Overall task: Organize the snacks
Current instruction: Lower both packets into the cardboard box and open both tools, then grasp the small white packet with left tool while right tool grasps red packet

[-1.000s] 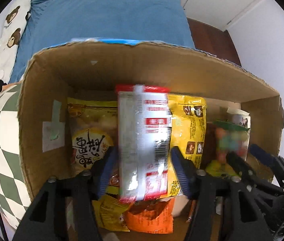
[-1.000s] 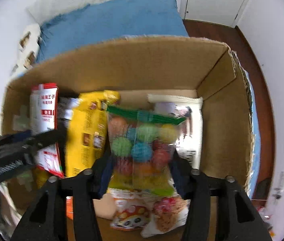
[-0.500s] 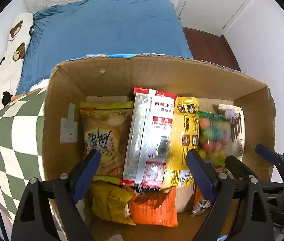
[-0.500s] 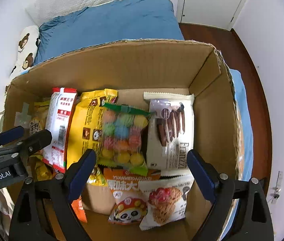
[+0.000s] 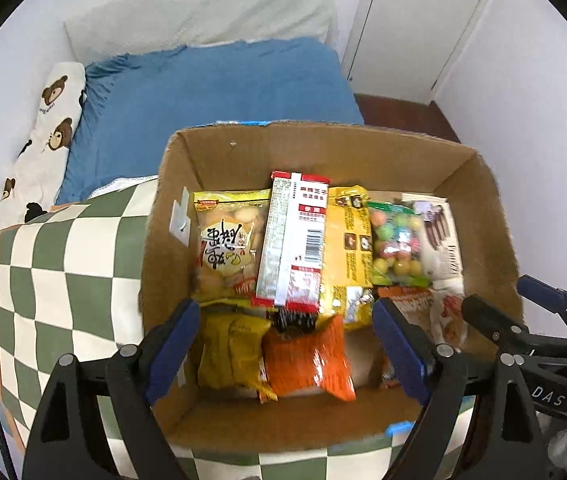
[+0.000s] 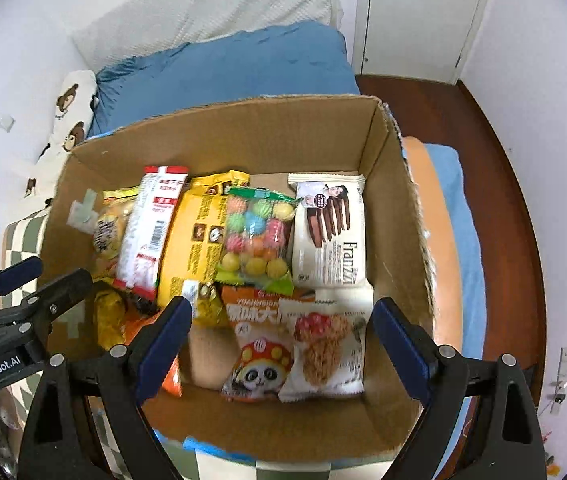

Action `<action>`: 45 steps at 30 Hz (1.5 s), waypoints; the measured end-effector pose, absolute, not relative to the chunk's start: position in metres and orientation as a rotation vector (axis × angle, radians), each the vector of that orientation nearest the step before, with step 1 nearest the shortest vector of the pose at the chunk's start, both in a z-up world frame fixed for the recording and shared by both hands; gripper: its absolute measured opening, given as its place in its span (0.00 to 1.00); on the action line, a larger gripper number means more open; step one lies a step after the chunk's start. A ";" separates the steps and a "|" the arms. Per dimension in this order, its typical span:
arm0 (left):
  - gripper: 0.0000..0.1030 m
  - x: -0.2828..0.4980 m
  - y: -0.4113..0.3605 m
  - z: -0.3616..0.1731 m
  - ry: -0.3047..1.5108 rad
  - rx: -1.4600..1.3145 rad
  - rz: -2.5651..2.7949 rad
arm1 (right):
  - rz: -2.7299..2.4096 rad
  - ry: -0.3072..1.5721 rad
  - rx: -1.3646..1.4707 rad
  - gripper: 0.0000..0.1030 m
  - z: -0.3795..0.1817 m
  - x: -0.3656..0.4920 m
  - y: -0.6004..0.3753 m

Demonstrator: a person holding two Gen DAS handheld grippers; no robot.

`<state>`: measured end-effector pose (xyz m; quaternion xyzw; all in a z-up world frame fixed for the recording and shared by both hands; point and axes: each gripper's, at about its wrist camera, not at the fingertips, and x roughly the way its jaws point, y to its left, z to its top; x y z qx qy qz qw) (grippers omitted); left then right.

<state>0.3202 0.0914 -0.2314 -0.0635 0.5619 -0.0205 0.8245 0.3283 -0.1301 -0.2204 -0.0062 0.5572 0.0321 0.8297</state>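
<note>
A cardboard box [image 5: 243, 148] [image 6: 243, 132] holds several snack packs lying side by side. The red-and-silver pack [image 5: 295, 236] [image 6: 151, 224] rests beside a yellow pack [image 5: 347, 248] [image 6: 199, 236]. A clear bag of coloured candy balls [image 5: 397, 240] [image 6: 257, 236] lies next to a white Franzzi wafer pack [image 6: 329, 236]. Orange [image 5: 307, 360], panda [image 6: 257, 344] and white crisp [image 6: 325, 348] packs sit at the near side. My left gripper [image 5: 285, 344] hangs open above the box's near part, holding nothing. The right gripper [image 6: 283, 340] is open too, empty, above the near right.
The box sits on a green-and-white checked cushion [image 5: 55, 280] on a bed with a blue blanket [image 5: 211, 92] and a bear-print pillow [image 5: 51, 120]. A white door [image 5: 415, 24] and dark wooden floor [image 6: 495, 168] lie to the right.
Both grippers let go of their packs, the red-and-silver one and the candy bag, opened wide, and pulled up and back from the box. Both packs now lie in the row.
</note>
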 end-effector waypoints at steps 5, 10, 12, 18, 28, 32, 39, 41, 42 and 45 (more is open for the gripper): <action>0.85 0.291 0.087 -0.206 1.118 -0.129 -0.041 | 0.080 1.117 -0.034 0.91 -0.199 0.297 -0.128; 0.85 0.261 0.085 -0.177 1.029 -0.118 -0.031 | 0.087 1.058 -0.043 0.91 -0.180 0.271 -0.124; 0.85 0.250 0.084 -0.167 0.998 -0.111 -0.029 | 0.088 1.037 -0.044 0.91 -0.173 0.261 -0.124; 0.85 0.221 0.083 -0.144 0.936 -0.086 -0.019 | 0.100 0.985 -0.021 0.91 -0.152 0.229 -0.126; 0.85 0.184 0.076 -0.125 0.890 -0.081 -0.022 | 0.105 0.912 0.041 0.91 -0.123 0.182 -0.133; 0.85 0.165 0.077 -0.130 0.906 -0.084 -0.023 | 0.113 0.908 0.068 0.91 -0.120 0.162 -0.135; 0.85 0.116 0.079 -0.195 1.094 0.000 -0.030 | 0.207 1.173 0.090 0.91 -0.200 0.104 -0.122; 0.85 0.102 0.082 -0.228 1.182 0.036 -0.023 | 0.232 1.281 0.086 0.91 -0.236 0.090 -0.117; 0.85 0.093 0.086 -0.250 1.242 0.052 -0.019 | 0.248 1.364 0.089 0.91 -0.264 0.079 -0.114; 0.85 0.075 0.093 -0.293 1.357 0.088 -0.008 | 0.289 1.526 0.122 0.91 -0.321 0.058 -0.110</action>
